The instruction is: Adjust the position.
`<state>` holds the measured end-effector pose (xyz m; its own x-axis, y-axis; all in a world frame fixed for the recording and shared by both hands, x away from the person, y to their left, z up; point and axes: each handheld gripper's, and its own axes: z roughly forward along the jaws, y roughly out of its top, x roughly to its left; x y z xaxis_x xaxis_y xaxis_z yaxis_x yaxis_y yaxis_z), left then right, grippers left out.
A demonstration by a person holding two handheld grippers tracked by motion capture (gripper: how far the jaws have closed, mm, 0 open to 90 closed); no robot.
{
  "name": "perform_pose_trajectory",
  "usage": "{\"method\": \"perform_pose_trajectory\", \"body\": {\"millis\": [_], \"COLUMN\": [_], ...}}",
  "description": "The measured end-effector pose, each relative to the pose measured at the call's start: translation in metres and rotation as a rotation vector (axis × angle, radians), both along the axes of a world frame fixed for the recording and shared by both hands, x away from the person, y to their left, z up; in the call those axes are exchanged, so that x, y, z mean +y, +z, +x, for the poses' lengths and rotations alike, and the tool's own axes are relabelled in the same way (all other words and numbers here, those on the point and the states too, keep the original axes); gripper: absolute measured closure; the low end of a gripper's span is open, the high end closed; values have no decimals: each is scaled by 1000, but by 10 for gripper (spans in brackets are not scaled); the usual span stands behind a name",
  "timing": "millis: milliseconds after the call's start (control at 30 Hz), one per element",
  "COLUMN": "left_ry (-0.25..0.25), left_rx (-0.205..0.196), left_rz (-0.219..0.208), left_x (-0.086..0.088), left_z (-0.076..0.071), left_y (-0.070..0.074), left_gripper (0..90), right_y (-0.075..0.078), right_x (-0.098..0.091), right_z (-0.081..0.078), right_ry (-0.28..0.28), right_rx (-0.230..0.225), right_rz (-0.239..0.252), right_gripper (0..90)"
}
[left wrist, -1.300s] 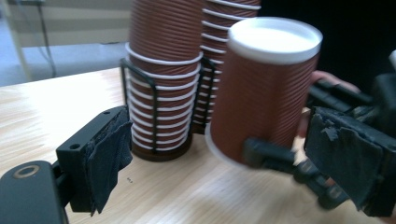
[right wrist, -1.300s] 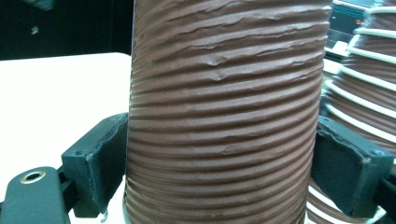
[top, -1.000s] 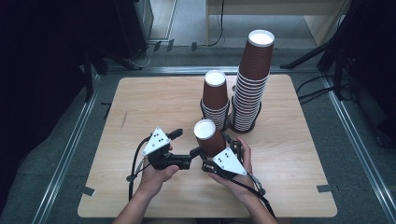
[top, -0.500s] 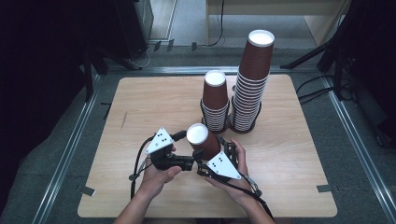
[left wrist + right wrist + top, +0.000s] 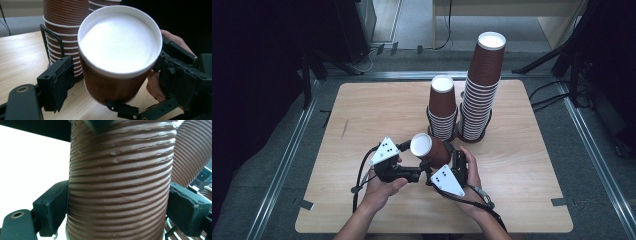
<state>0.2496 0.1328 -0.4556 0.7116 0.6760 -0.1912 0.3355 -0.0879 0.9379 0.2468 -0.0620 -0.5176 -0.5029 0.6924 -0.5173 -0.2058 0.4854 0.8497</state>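
A brown ribbed paper cup [image 5: 435,151] with a white inside is held tilted above the table's front middle, its mouth turned to the left. My right gripper [image 5: 444,159] is shut on its ribbed wall [image 5: 117,182], a pad pressed on each side. My left gripper [image 5: 421,172] is open at the cup's mouth [image 5: 120,42]. Its left pad [image 5: 61,80] stands a small gap off the cup's side. A second white rim [image 5: 93,98] lower down suggests a nested cup.
Two stacks of the same cups stand in a black wire holder [image 5: 459,136] at the back middle: a short stack [image 5: 442,107] and a tall stack [image 5: 482,90]. The short stack [image 5: 60,30] rises close behind the held cup. The wooden table [image 5: 362,115] lies bare on the left.
The held cup has tipped further left and down, its mouth now facing the left gripper. Both hands have drawn closer together around it.
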Motion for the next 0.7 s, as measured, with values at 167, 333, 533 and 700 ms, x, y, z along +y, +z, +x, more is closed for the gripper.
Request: {"method": "perform_pose_trajectory", "body": {"millis": [167,333,533,700], "left_ry": [13,11,5,17], "left_rx": [0,15,25,31], "left_rz": [8,10,-14,-53], "left_x": [1,1,3,12], "left_z": [0,2,2,6], "left_y": [0,-1,0,-2], "left_gripper": [129,136,208,222], "right_y": [-3,-4,-4,-2], "right_x": [4,7,8,7], "right_z": [-3,-5,-5,-4], "right_ry": [14,17,13,16], "right_rx": [-57,-89,-126,-79], "right_rz": [-70,-111,-141,-72], "right_gripper": [119,119,108,0]}}
